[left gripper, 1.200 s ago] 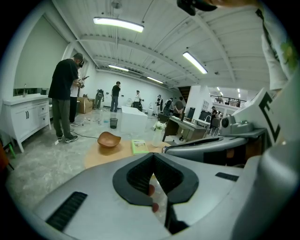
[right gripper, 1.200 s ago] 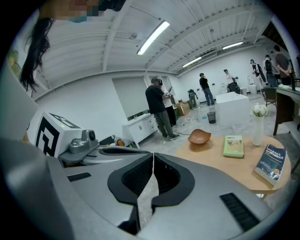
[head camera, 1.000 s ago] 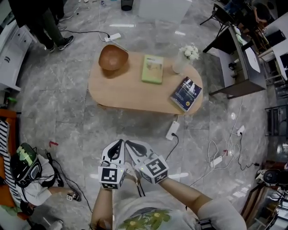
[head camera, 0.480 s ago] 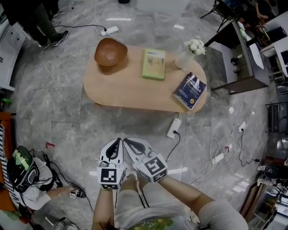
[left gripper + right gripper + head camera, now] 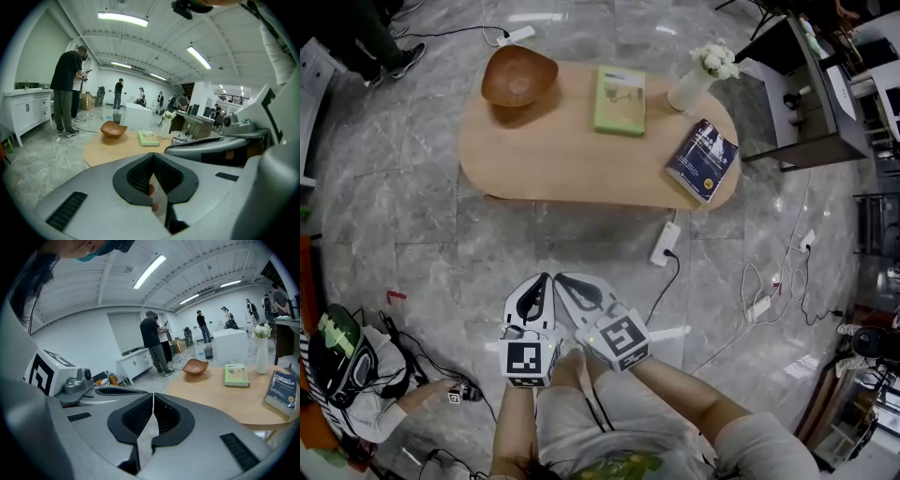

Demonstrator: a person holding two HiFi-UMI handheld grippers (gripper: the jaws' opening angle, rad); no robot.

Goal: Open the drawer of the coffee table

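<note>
Grey marble floor (image 5: 412, 234) across the whole head view, strewn with white cables (image 5: 769, 309) on the right.

Oval wooden coffee table (image 5: 572, 164) in the upper middle, well apart from both tongs and straight ahead of them. Drawer not to be made out in any view; only the tabletop and its rim visible.

Dark desk (image 5: 797, 103) at the upper right, just beyond the table's rounded end.

Person standing beyond the table's left end, seen full height in the left gripper view (image 5: 65, 89).

Left tongs (image 5: 544, 281) and right tongs (image 5: 562, 279) side by side low in the middle, over bare floor, tips near each other and aimed toward the table. Marker cubes facing up at their rear. Left tongs (image 5: 152, 161) clenched, pads together, grasping nothing. Right tongs (image 5: 153, 399) likewise clenched and empty, pads meeting along a thin seam.

Brown wooden bowl (image 5: 517, 77) on the tabletop's far left end. Green book (image 5: 620, 99) lying flat right of the bowl, near the far edge. Blue book (image 5: 703, 159) lying flat at the right end, close to the near rim and turned at an angle. White vase (image 5: 692, 86) with white flowers upright between the two books, at the far right edge.

White power strip (image 5: 665, 244) on the floor just in front of the table, below the blue book.
</note>
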